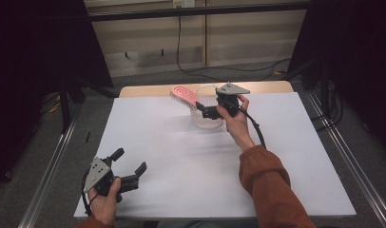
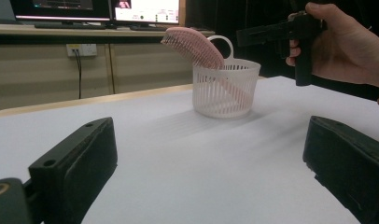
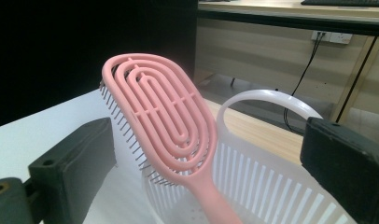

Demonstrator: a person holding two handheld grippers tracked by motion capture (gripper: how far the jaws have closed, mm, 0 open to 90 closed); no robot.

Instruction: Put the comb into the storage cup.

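Observation:
A white slotted basket (image 1: 206, 119) (image 2: 225, 88) (image 3: 271, 186) with a loop handle stands at the far middle of the table. A pink hairbrush (image 1: 183, 94) (image 2: 197, 46) (image 3: 162, 121) stands in it handle down, its head leaning out over the rim to the left. My right gripper (image 1: 204, 110) (image 3: 208, 140) hovers open just above the basket, its jaws on either side of the brush without touching it. Its black body (image 2: 290, 35) and the hand holding it are seen from the left gripper view. My left gripper (image 1: 130, 159) (image 2: 208, 140) is open and empty, low at the table's near left.
A white sheet (image 1: 181, 156) covers the table, with a wooden strip (image 1: 143, 90) bare along the far edge. Metal rails (image 1: 48, 175) run along both sides of the table. Cables (image 1: 229, 71) lie on the floor beyond it.

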